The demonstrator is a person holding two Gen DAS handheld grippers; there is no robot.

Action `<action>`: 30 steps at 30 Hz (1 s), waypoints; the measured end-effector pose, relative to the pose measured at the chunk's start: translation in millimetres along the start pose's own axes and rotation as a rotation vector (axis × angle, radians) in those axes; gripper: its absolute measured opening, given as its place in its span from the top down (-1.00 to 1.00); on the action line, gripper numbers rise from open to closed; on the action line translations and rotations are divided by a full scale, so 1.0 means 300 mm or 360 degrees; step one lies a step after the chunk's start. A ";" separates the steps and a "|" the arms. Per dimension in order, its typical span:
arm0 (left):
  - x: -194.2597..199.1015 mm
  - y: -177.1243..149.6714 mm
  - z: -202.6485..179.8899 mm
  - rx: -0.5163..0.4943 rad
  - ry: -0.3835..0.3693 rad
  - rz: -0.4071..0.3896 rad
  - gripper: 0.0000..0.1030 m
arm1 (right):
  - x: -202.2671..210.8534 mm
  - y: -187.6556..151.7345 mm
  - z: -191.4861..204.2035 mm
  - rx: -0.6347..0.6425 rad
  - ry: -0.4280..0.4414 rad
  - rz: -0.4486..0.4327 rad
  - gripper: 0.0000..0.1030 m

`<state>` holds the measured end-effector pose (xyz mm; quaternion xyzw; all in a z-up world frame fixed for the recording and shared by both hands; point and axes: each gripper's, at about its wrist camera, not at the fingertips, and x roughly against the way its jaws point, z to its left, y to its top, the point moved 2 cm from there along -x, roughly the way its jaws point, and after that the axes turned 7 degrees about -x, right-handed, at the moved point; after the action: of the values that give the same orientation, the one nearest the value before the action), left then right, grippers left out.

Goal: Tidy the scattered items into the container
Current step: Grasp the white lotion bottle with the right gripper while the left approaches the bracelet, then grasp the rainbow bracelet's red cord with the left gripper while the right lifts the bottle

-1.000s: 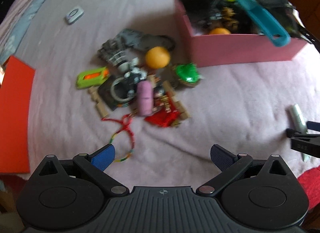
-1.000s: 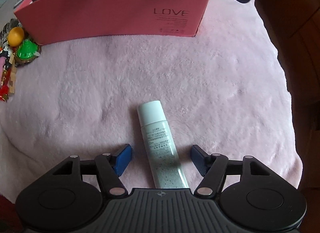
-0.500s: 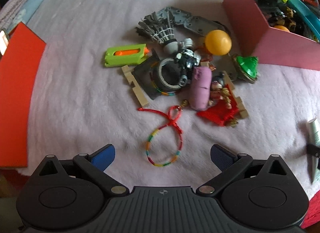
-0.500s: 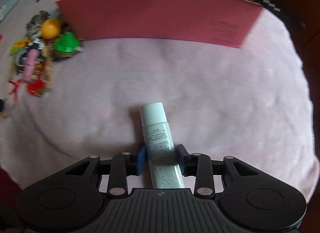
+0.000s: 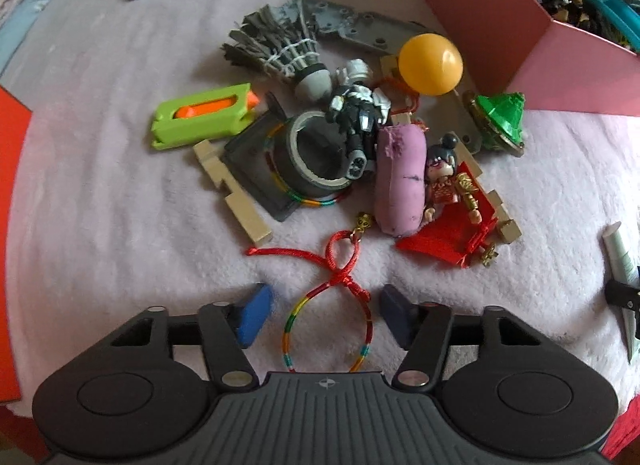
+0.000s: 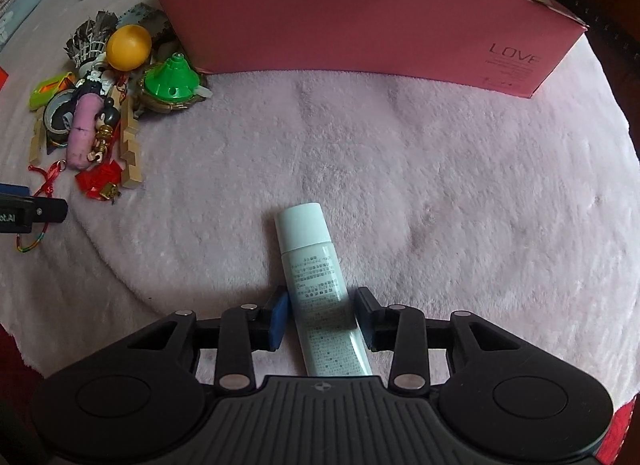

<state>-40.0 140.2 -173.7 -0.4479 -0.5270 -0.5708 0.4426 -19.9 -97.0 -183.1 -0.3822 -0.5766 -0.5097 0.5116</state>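
The left gripper (image 5: pixel 326 315) hangs over a pink fleece blanket (image 5: pixel 120 193), its blue jaws closing around a beaded bracelet (image 5: pixel 328 329) without yet touching it. The bracelet's loop lies flat between the pads; its red knotted cord (image 5: pixel 336 261) runs off toward 12 o'clock, into a heap of toys. The loop is wider than it is thick, so the jaws have to meet across it from 9 and 3 o'clock.

The right gripper (image 6: pixel 322 319) straddles a white tube (image 6: pixel 316 285) (cap end pointing to 12 o'clock, long axis straight between the pads). Its jaws are easing apart; the left pad looks to be against the tube, though whether both pads press on it cannot be told.

The pink box (image 6: pixel 360 21), already heaped, stands at 12 o'clock from the tube and at 1 o'clock from the bracelet, well apart from both.
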 end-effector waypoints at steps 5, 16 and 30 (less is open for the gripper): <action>0.027 -0.001 -0.008 -0.0012 -0.0063 -0.0021 0.64 | 0.023 0.011 -0.007 0.0030 -0.0036 -0.0027 0.29; 0.184 -0.022 0.026 0.0034 -0.0158 -0.0151 0.81 | 0.155 0.003 -0.052 0.0010 0.0043 -0.0116 0.33; 0.190 -0.006 0.018 0.0018 -0.0138 -0.0123 0.06 | 0.252 0.047 -0.002 -0.0022 0.0150 -0.0204 0.43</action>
<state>-53.5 143.9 -118.1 -0.4491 -0.5658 -0.5645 0.3995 -20.2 -101.0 -106.2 -0.3234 -0.5717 -0.5628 0.5019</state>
